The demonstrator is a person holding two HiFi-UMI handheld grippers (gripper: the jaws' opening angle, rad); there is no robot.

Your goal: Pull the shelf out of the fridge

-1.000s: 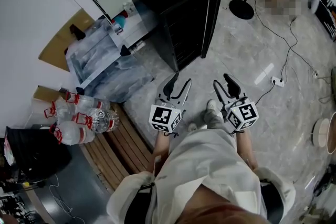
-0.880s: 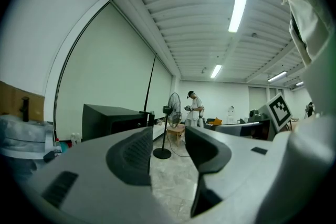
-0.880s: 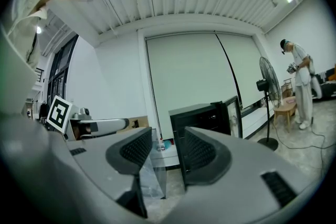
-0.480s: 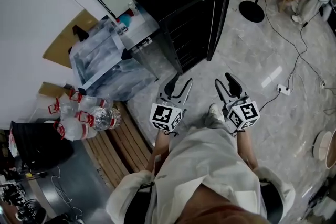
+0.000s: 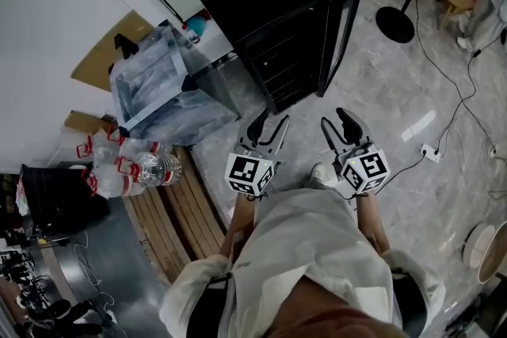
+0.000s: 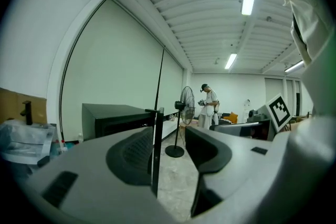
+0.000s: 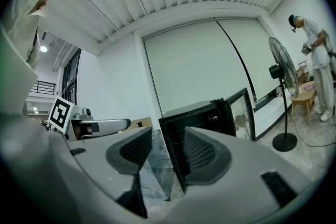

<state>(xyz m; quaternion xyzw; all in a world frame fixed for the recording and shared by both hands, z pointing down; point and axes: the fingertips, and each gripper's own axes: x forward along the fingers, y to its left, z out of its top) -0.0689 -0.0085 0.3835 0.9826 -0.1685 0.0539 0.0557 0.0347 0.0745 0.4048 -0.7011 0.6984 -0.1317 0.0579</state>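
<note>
Black fridge further right than a second ago; left gripper and right gripper both spread, empty.

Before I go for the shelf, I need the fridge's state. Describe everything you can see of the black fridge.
The fridge is a small black box-shaped cabinet with a matte top, standing upright on the pale stone-look floor close to the wall. Its door, dark-framed with a glass pane, is swung wide open. The interior is dark and shows horizontal shelf lines, but finer detail cannot be made out.
</note>
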